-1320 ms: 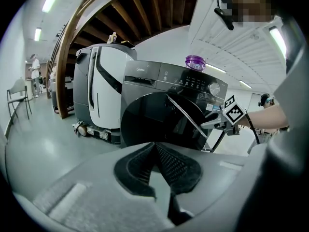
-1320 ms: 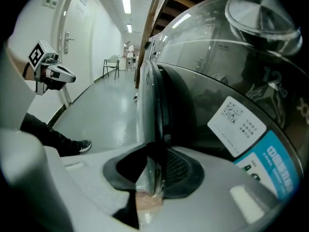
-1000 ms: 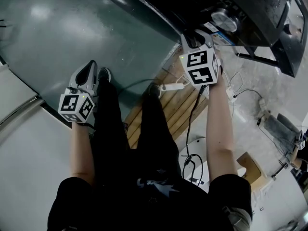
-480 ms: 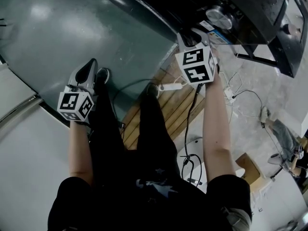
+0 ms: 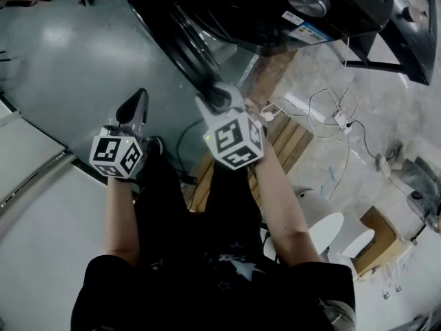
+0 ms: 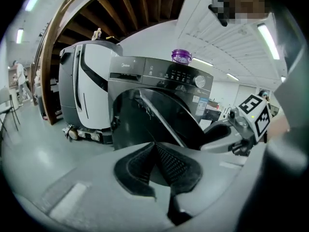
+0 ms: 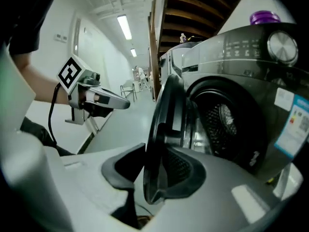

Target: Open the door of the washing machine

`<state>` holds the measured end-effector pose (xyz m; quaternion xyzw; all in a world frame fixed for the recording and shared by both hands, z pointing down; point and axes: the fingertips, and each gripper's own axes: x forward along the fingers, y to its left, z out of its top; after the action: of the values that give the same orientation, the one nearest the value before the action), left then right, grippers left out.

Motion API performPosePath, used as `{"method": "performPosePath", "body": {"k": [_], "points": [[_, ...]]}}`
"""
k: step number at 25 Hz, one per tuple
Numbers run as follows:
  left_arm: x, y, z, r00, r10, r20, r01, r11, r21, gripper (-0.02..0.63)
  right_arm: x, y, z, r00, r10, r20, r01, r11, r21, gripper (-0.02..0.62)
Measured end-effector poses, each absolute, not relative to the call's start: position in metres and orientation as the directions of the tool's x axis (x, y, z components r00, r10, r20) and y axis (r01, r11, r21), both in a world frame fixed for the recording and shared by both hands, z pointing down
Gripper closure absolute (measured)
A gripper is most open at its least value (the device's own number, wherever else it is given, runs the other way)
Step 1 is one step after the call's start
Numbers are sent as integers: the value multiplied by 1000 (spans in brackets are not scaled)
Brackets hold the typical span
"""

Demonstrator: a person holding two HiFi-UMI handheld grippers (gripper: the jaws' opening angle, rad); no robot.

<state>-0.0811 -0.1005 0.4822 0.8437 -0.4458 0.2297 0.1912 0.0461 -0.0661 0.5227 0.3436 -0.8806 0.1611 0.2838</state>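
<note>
The dark grey washing machine stands ahead of me, and its round door is swung well out from the drum opening. My right gripper has the door's rim between its pads; the jaws are opening but still touch the rim on both sides. In its own view the right gripper straddles that rim. My left gripper hangs to the left, away from the machine, with its jaws together and holding nothing. The left gripper view shows the door from the side.
A purple bottle stands on top of the machine. A second, white appliance stands to its left. A wooden pallet, loose cables, a white stool and a cardboard box lie to my right.
The right gripper has swung left and toward me with the door's rim, and the door has opened wide. The left gripper has hardly moved.
</note>
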Motion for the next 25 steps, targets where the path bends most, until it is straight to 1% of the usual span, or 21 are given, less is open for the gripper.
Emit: {"method": "performPosePath", "body": {"k": [2, 6, 10, 14, 16, 18, 19, 21, 25], "points": [[-111, -91, 476, 469, -686, 557, -856, -508, 95, 595, 2, -46, 519, -612, -513, 602, -708, 695, -128, 472], [-198, -73, 462, 370, -750, 548, -913, -404, 64, 595, -76, -25, 515, -595, -536, 598, -757, 624, -193, 466], [-276, -55, 462, 284, -793, 540, -948, -318, 31, 595, -150, -25, 521, -573, -557, 601, -793, 563, -234, 469], [-345, -19, 462, 177, -825, 537, -979, -205, 6, 595, -224, -31, 524, -586, -560, 586, -792, 548, -268, 469], [-379, 2, 461, 134, -834, 535, -988, -151, 11, 595, -258, -34, 524, -589, -552, 590, -788, 552, -271, 488], [-411, 22, 462, 93, -838, 538, -995, -99, 17, 595, -286, -37, 527, -561, -558, 611, -803, 546, -239, 530], [-427, 30, 463, 73, -839, 539, -997, -73, 22, 595, -296, -41, 530, -535, -570, 623, -818, 534, -214, 582], [-456, 43, 465, 45, -843, 537, -999, -26, 44, 595, -315, -53, 537, -506, -580, 638, -835, 516, -193, 591], [-516, 48, 472, 27, -848, 530, -997, 16, 76, 595, -364, -74, 538, -516, -578, 632, -825, 535, -184, 591]]}}
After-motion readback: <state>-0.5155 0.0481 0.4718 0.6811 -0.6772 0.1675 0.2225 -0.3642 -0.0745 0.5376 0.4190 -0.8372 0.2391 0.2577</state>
